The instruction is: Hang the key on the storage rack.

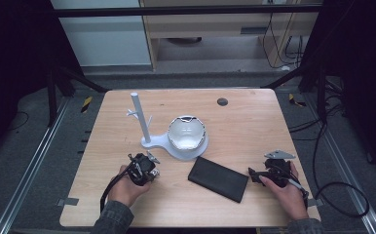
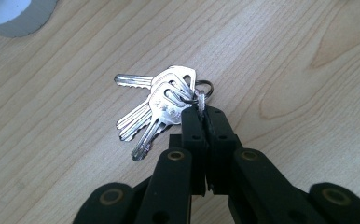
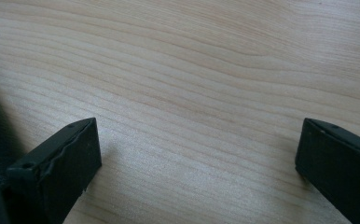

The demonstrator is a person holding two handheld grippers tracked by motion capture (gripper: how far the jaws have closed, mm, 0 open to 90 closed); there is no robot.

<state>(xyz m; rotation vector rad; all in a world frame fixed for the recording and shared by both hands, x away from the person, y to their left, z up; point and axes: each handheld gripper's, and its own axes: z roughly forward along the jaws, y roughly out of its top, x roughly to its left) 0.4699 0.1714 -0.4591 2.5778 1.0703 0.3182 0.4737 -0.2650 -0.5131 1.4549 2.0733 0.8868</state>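
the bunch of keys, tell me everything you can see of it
The bunch of keys is several silver, metal-looking keys on a small dark split ring. The keys fan out flat on the light wooden table, blades pointing away from the ring. The left gripper has its black jaws shut on a metal loop at the ring end. In the high view the bunch lies near the white stand's base.

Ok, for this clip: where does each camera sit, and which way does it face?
High view: above the person's side, facing forward and down on the table; both forearms show.
Left gripper view: on the left gripper, facing the tabletop; jaws shut on the key ring of the keys.
Right gripper view: on the right gripper, facing bare wood; jaws open.
Shared: the keys.
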